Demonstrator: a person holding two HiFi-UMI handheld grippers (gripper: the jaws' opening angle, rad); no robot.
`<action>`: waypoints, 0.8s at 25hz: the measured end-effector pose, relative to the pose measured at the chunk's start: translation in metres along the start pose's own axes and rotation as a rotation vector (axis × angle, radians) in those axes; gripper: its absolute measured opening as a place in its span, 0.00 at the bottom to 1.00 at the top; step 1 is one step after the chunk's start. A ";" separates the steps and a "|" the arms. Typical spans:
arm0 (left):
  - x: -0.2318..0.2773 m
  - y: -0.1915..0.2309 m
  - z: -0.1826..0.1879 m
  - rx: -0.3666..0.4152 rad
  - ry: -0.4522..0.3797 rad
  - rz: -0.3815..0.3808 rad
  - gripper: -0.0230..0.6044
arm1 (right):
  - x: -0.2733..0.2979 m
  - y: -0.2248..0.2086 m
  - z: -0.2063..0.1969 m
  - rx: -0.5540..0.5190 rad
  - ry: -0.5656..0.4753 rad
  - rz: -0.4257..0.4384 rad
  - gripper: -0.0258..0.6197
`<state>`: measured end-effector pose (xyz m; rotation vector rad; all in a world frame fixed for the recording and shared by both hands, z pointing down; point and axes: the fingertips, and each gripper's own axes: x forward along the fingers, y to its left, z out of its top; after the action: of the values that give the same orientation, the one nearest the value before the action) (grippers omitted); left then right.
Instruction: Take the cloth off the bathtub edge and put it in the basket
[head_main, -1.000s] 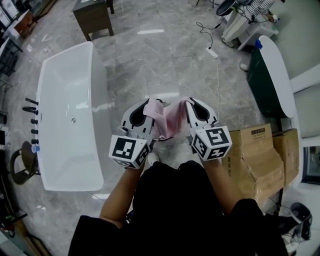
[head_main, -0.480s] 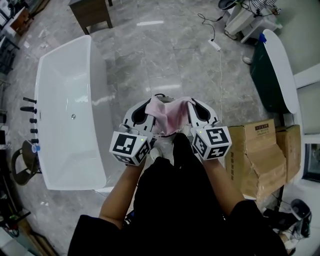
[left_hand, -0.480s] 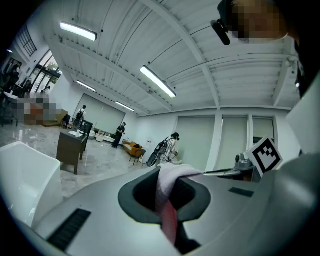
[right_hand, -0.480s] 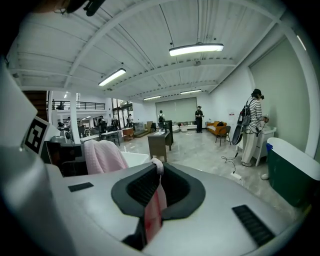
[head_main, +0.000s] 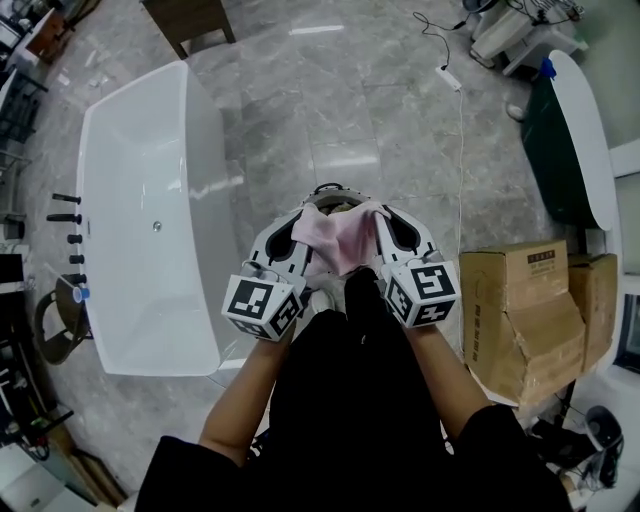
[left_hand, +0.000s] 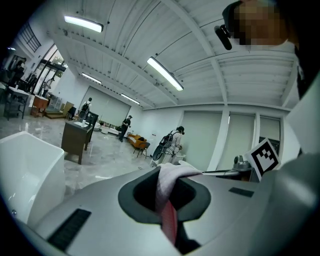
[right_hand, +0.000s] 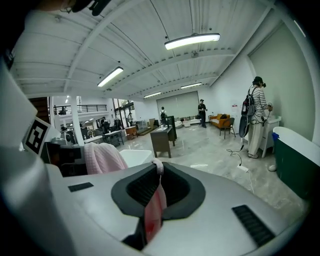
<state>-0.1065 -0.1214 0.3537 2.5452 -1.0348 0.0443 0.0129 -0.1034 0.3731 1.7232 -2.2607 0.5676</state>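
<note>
A pink cloth (head_main: 338, 240) hangs stretched between my two grippers in front of the person's body. My left gripper (head_main: 303, 217) is shut on the cloth's left end, which shows as pink fabric (left_hand: 167, 182) pinched in the jaws. My right gripper (head_main: 375, 212) is shut on the right end (right_hand: 154, 205). The basket (head_main: 330, 190) shows only as a dark rim on the floor just beyond the cloth, mostly hidden by it. The white bathtub (head_main: 200, 130) stands to the left, its edge bare.
Cardboard boxes (head_main: 520, 305) stand at the right. A dark green tub (head_main: 565, 140) sits at the far right, with a cable and power strip (head_main: 449, 77) on the floor near it. Black taps (head_main: 66, 215) line the bathtub's left side. People (right_hand: 256, 115) stand far off.
Both grippers, still shut on the cloth, have moved away from the bathtub. The basket's rim has come into view just beyond the cloth.
</note>
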 end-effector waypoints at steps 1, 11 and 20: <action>0.003 0.002 -0.005 -0.004 0.009 0.003 0.06 | 0.004 -0.001 -0.005 0.006 0.008 0.006 0.09; 0.057 0.023 -0.089 -0.049 0.152 0.031 0.07 | 0.049 -0.039 -0.074 0.030 0.102 0.028 0.09; 0.102 0.055 -0.169 -0.098 0.228 0.121 0.06 | 0.097 -0.065 -0.153 0.067 0.232 0.074 0.09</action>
<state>-0.0496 -0.1631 0.5467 2.3232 -1.0708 0.3027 0.0422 -0.1347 0.5607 1.5189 -2.1701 0.8228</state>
